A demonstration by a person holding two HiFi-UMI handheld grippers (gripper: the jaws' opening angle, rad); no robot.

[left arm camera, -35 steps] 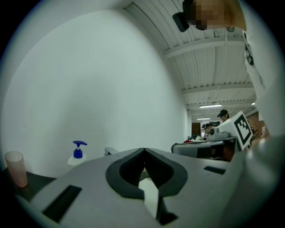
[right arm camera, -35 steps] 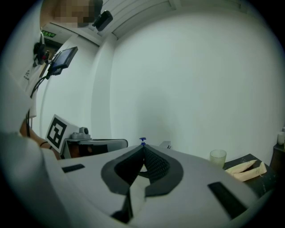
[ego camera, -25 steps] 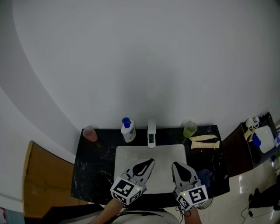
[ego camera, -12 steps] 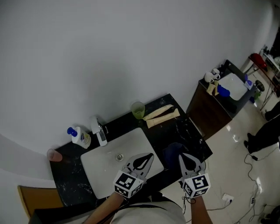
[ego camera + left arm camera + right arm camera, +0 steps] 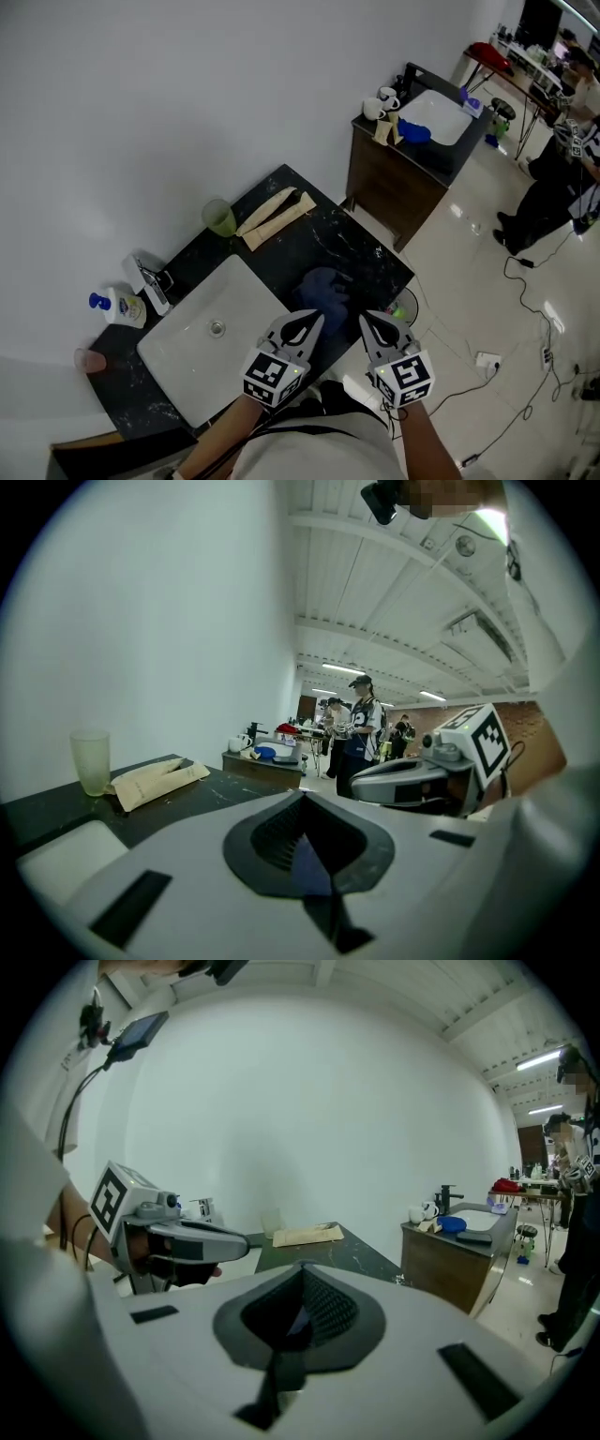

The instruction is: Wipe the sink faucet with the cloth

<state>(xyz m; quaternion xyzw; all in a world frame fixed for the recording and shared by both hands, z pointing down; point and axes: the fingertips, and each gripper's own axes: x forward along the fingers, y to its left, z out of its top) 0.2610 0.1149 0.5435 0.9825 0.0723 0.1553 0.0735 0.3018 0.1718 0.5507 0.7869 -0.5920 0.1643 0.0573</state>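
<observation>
Head view | your left gripper [image 5: 309, 325] and right gripper [image 5: 373, 326] both closed, empty | cloth [image 5: 323, 289] lies on counter [image 5: 349, 242] just ahead; faucet [image 5: 150, 278] behind sink [image 5: 251, 302] | open your right jaws first, then pinch a raised fold firmly.

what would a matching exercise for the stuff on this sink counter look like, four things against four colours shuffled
Things:
1 cloth
2 soap bottle
3 bottle-side cup
4 towel-side cup, by the beige towel

Colours:
a green
b white with a blue cap
c dark blue
d pink

Pairs: 1-c, 2-b, 3-d, 4-a
</observation>
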